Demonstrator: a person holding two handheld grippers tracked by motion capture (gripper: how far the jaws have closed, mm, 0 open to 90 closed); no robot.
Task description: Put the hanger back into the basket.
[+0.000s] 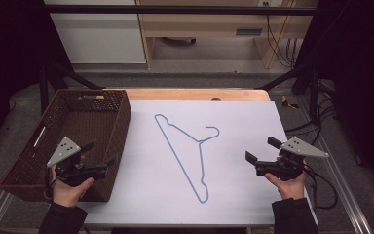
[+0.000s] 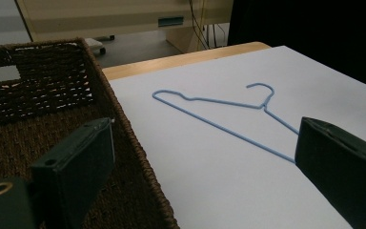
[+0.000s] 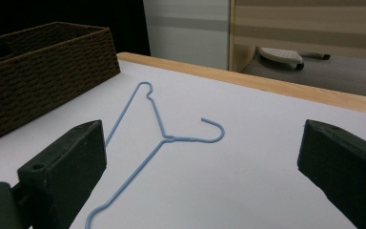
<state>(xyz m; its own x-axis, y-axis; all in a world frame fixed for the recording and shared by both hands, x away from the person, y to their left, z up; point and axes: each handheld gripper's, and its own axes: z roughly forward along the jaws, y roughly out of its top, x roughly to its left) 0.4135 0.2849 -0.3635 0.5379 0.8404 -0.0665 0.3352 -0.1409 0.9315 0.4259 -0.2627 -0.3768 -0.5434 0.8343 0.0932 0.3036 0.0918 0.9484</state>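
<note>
Jaws of both grippers wide open, empty; blue hanger point(image 1: 190, 151) flat btwn them, well apart.

The person wore dark long sleeves point(image 1: 61, 219) that reached the wrists. Each hand carried a black gripper, the left gripper point(image 1: 100, 153) and the right gripper point(image 1: 262, 150), with two thick black jaws, a grey three-cornered plate with small holes, and a black cable.

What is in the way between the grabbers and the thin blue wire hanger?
Nothing visible. The thin blue wire hanger lies alone on bare white sheet between the open left gripper and open right gripper.
</note>
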